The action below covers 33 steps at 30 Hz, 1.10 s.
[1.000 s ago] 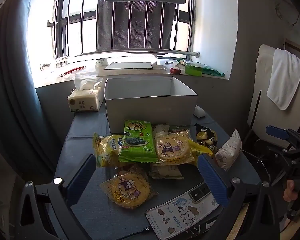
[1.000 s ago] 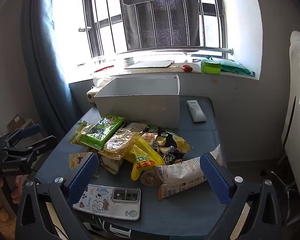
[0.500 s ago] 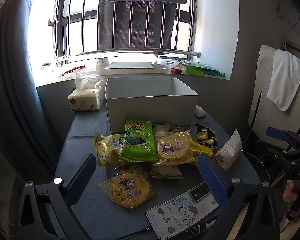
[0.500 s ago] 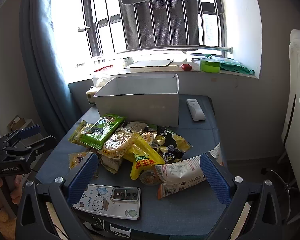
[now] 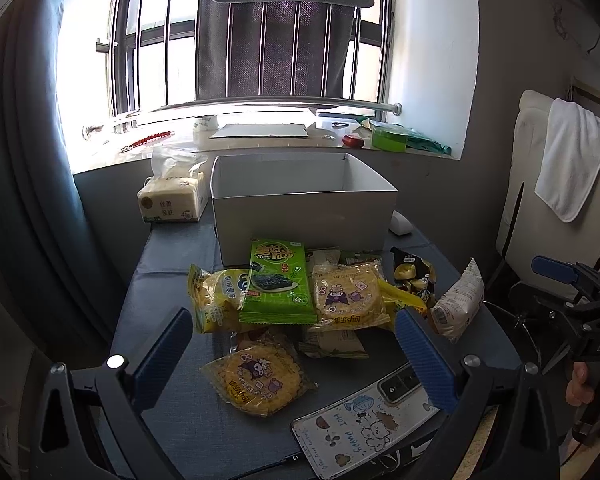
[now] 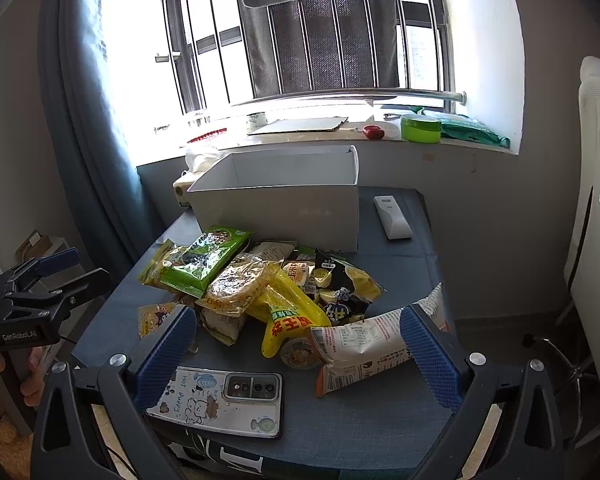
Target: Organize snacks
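Two tongs, both held short of the snack pile, nothing gripped.

Left wrist view: your left tongs [image 5: 292,356] stand wide apart over the near edge of the worktop [image 5: 168,280]. Between the blue pads lies the round yellow cookie pack [image 5: 258,378], flat, nearest of all the snacks and dead ahead. Beyond it sits the heap: the green seaweed pack [image 5: 280,282] with its long axis running away from you toward the white box [image 5: 304,216], a second cookie pack [image 5: 348,296] just to its right, a yellow bun pack [image 5: 216,296] to its left. The box stands behind the pile with its open top up; what shows of its inside is bare wall, and its floor is hidden. A phone [image 5: 364,420] lies at the near right edge. A tissue pack [image 5: 172,200] sits left of the box.

Right wrist view: your right tongs [image 6: 298,354] are also spread, empty. The white chip bag [image 6: 368,350] lies just ahead, long axis crosswise and tilting up to the right, its right end against the right pad. The yellow bag [image 6: 288,312] and dark candy bag [image 6: 342,286] sit just beyond. A remote [image 6: 392,216] lies right of the box.

Judgement: each hand has its own nearest pack; the box is well beyond either.
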Available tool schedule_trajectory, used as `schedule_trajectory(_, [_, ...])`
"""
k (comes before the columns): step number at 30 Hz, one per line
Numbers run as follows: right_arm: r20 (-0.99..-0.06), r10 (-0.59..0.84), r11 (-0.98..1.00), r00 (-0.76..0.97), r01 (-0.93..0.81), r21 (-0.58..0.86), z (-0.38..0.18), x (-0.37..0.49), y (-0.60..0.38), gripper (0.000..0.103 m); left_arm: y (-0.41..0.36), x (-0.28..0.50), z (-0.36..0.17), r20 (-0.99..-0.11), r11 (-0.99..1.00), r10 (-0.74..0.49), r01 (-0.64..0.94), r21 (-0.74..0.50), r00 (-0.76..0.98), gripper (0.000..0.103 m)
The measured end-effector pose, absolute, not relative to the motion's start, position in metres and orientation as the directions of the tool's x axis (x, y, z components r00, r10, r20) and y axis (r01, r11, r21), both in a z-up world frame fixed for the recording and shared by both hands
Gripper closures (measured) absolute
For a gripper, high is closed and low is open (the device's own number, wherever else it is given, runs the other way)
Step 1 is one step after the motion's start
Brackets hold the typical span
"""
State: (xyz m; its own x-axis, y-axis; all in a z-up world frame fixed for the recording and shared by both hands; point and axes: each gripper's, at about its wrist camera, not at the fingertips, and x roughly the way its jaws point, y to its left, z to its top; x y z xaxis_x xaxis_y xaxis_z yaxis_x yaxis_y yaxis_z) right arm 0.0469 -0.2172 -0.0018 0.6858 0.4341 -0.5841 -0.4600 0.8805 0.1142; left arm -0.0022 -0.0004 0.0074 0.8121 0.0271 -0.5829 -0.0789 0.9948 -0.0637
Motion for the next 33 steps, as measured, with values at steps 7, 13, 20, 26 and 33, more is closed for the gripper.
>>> schedule_trajectory(7, [-0.586, 0.440, 0.879, 0.681, -0.460, 0.126, -0.0028, 0.0475, -0.2183, 0.000, 0.0009, -0.0031, 0.0079, -0.582, 0.994, 0.025, -0.081, -0.070, 0.813, 0.000])
schedule_trajectory(13, [-0.586, 0.441, 0.878, 0.680, -0.463, 0.124, -0.0029, 0.0465, -0.2172, 0.000, 0.0013, -0.0034, 0.0072, -0.587, 0.994, 0.015, -0.077, -0.081, 0.809, 0.000])
schedule_trajectory(20, [-0.585, 0.441, 0.879, 0.681, -0.460, 0.127, -0.0015, 0.0466, -0.2185, 0.000, 0.0027, -0.0049, 0.0091, -0.582, 0.993, 0.021, -0.083, -0.079, 0.813, 0.000])
schedule_trajectory(26, [-0.585, 0.441, 0.879, 0.681, -0.460, 0.127, -0.0013, 0.0465, -0.2187, 0.000, 0.0023, -0.0044, 0.0093, -0.583, 0.993, 0.022, -0.083, -0.078, 0.812, 0.000])
schedule_trajectory(33, [-0.586, 0.441, 0.879, 0.680, -0.459, 0.129, -0.0012, 0.0468, -0.2188, 0.000, 0.0021, -0.0051, 0.0092, -0.582, 0.993, 0.024, -0.085, -0.077, 0.813, 0.000])
